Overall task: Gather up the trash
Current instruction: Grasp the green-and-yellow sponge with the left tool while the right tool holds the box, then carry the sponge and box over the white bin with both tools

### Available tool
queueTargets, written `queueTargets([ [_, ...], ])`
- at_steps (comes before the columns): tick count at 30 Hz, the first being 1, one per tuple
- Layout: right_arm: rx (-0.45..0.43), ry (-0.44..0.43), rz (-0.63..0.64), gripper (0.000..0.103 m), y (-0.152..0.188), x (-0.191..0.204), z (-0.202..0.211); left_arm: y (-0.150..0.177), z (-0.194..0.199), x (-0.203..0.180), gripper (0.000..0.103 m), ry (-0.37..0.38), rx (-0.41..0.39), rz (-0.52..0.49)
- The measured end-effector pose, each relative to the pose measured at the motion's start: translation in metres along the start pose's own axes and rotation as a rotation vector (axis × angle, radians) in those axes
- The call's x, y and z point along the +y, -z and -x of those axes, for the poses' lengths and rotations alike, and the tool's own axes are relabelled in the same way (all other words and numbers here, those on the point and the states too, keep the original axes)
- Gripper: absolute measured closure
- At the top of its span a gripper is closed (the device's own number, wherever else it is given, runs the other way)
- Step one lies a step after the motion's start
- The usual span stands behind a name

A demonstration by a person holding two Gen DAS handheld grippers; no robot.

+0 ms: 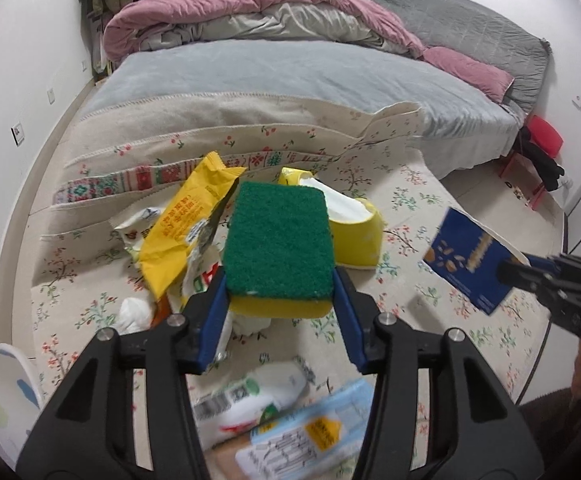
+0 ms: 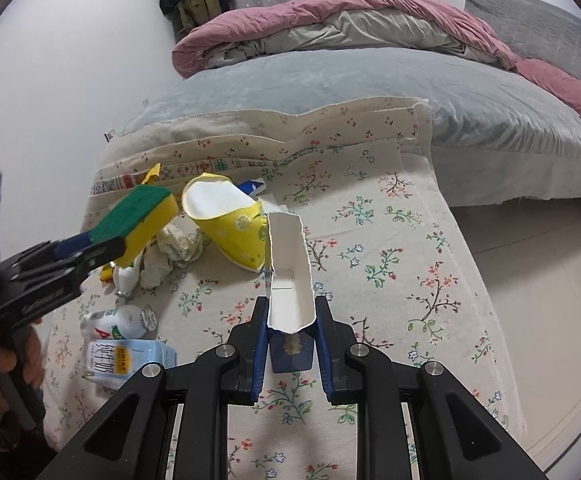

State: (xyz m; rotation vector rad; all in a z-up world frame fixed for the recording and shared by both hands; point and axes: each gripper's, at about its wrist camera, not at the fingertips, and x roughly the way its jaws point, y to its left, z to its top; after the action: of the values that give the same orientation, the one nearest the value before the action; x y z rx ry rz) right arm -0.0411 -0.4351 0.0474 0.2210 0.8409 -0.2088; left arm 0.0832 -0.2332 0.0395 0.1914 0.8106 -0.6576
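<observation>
Both grippers were loaded. Your left gripper (image 1: 280, 280) was clamped on the sponge (image 1: 278, 246), blue pads on its two long sides, green scrub face up, yellow foam below; it sat clear of the floral cloth (image 1: 410, 312), off the pile. Your right gripper (image 2: 290, 332) was pinched tight on the torn blue carton (image 2: 290, 276), white inside facing the camera, free end pointing to 12 o'clock.

In the left wrist view the rest of the trash lay under and behind the sponge: yellow wrapper (image 1: 188, 224) at 10 o'clock, yellow paper cup (image 1: 356, 236) at 2 o'clock, crumpled tissue (image 1: 132, 312) at 8 o'clock, milk bottle (image 1: 250, 396) and milk box (image 1: 310, 436) at 6 o'clock.

No bin was clearly visible. The white rim (image 1: 6, 392) at 8 o'clock may have been one; I couldn't tell.

Advice: the sponge was gripped only near its close end, and foam squashes, so you needed to hold pressure and keep it level in transit. The carton was thin and long, so no swinging. Drop one item at a time, low over the container.
</observation>
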Motion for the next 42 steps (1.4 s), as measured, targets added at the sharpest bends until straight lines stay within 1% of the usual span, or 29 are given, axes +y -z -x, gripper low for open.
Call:
queueTargets([
  [6, -0.018, -0.025, 0.010, 0.081, -0.002, 0.018, 0.006, 0.014, 0.033, 0.015, 0.051, 0.016, -0.035, 0.031],
  [14, -0.042, -0.062, 0.076, 0.081, -0.009, 0.061, 0.012, 0.041, 0.067, 0.053, 0.051, 0.016, -0.072, 0.142],
  [18, -0.048, -0.086, 0.102, 0.081, -0.013, 0.082, 0.012, 0.055, 0.080, 0.072, 0.051, 0.007, -0.077, 0.187],
  [26, -0.056, -0.142, 0.172, 0.081, -0.023, 0.135, 0.007, 0.081, 0.103, 0.112, 0.051, -0.034, -0.098, 0.259],
  [31, -0.056, -0.190, 0.224, 0.081, -0.026, 0.173, 0.001, 0.101, 0.113, 0.136, 0.051, -0.075, -0.106, 0.307],
  [38, -0.057, -0.249, 0.302, 0.081, -0.023, 0.222, -0.005, 0.130, 0.128, 0.172, 0.051, -0.125, -0.106, 0.381],
  [42, -0.047, -0.290, 0.328, 0.081, -0.020, 0.248, -0.011, 0.148, 0.138, 0.196, 0.051, -0.148, -0.108, 0.449],
])
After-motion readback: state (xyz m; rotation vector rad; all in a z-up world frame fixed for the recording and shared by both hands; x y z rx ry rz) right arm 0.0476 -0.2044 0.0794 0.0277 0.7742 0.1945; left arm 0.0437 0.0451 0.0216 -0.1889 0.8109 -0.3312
